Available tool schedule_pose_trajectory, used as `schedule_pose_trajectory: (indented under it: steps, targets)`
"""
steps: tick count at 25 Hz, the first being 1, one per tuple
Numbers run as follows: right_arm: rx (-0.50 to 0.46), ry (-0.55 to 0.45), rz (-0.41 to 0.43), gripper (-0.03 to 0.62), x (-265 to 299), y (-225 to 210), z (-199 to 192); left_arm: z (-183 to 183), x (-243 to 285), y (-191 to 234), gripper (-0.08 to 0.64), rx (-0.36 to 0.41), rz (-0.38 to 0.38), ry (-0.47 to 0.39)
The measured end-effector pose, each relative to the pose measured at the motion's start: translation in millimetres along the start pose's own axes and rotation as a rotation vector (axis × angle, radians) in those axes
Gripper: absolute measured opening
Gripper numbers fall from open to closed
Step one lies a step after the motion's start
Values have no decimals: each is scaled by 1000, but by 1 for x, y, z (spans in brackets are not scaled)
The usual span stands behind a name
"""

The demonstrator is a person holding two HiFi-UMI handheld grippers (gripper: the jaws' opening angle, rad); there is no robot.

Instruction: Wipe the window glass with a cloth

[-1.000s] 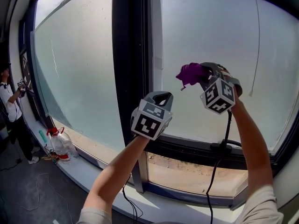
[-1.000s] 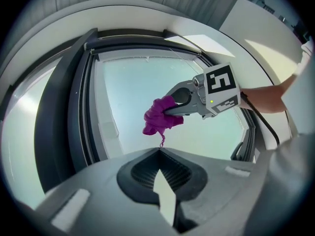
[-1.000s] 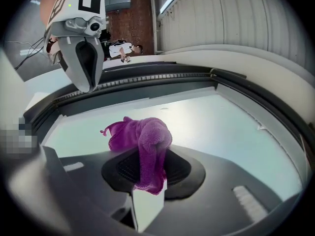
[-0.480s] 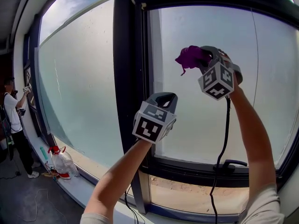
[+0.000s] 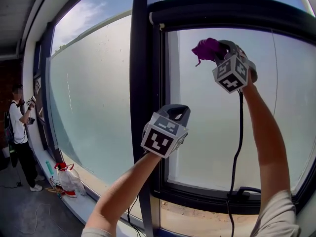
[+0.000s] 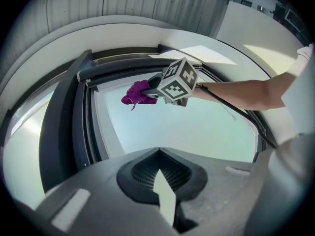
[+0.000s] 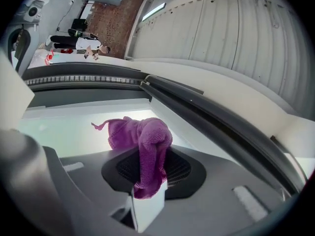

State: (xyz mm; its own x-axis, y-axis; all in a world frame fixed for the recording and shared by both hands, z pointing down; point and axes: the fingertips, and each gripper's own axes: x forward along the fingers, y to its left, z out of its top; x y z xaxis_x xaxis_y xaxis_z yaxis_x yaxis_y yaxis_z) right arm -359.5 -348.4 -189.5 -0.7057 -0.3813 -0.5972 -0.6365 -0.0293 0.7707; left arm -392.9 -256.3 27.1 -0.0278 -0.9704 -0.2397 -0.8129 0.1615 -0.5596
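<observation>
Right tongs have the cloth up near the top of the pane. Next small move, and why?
Probably press the purple cloth onto the window glass and sweep it sideways, away from the mullion. The right tongs hold it bunched just under the top frame, near the pane's upper left corner; contact can't be confirmed.

R gripper (image 7: 147,193) w/ jaws clamped on a purple cloth (image 7: 145,141), bunched up, one end hanging down over the jaw. Behind it is pale window glass (image 7: 59,124), w/ the cloth near the pane's corner where the dark frame (image 7: 206,113) bars meet. Contact w/ the glass unclear. A person (image 7: 84,42) stands far off, top left.
</observation>
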Motion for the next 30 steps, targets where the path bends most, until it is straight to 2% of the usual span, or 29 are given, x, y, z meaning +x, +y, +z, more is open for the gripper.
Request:
schedule_pose_trajectory:
  steps: [7,16,18,23,30]
  targets:
    - [56,12,-80,127,13,-40,-2,2,-7,9,1,37,30,1]
    - [72,82,-183,126,-16,-73,-31,-3,1,-6,1,-13,-17,-26]
    - [52,87,-158,126,-23,-70,-36,-1,3,-11,1,-20,-26,-31]
    - [-26,103,-31,126,-43,-48,-47,-3,5,-32,1,-40,-53,-42]
    - [-98,126,78,124,-80,-7,-64,-30,11,-66,1,-111,-99,-8]
